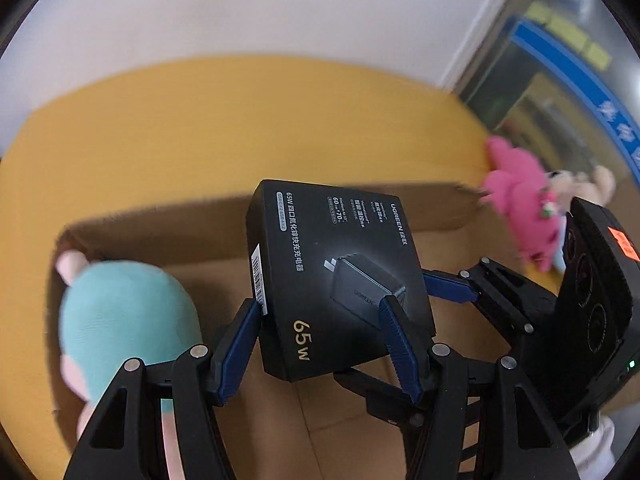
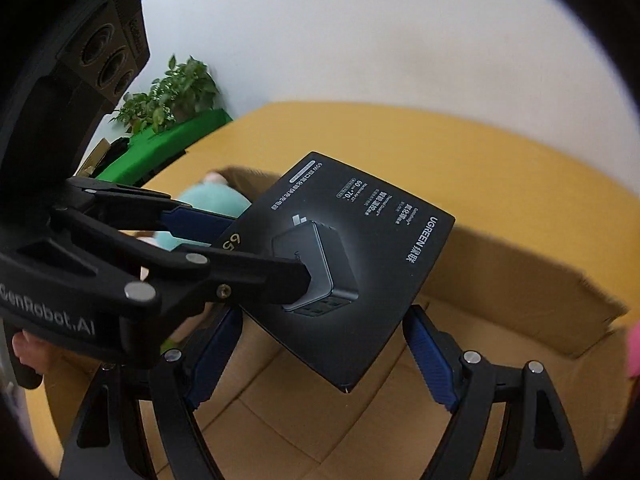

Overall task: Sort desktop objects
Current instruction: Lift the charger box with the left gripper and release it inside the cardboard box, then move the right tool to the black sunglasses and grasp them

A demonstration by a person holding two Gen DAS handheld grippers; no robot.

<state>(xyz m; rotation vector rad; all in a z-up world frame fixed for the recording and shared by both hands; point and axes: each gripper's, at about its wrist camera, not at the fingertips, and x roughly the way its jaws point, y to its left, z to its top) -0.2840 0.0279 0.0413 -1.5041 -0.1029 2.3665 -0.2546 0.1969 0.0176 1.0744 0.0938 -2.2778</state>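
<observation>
A black charger box printed with a grey charger and "65W" hangs tilted above an open cardboard carton. My left gripper is shut on it, one blue pad at the barcode side and the other over the printed face. In the right wrist view the same charger box sits between the pads of my right gripper, which press on its two edges. The left gripper's finger reaches in from the left onto the box face. The carton wall lies below.
A teal plush toy lies inside the carton at its left end. A pink plush toy sits at the carton's right rim, with a beige one behind it. The carton stands on a yellow tabletop. A potted plant stands far left.
</observation>
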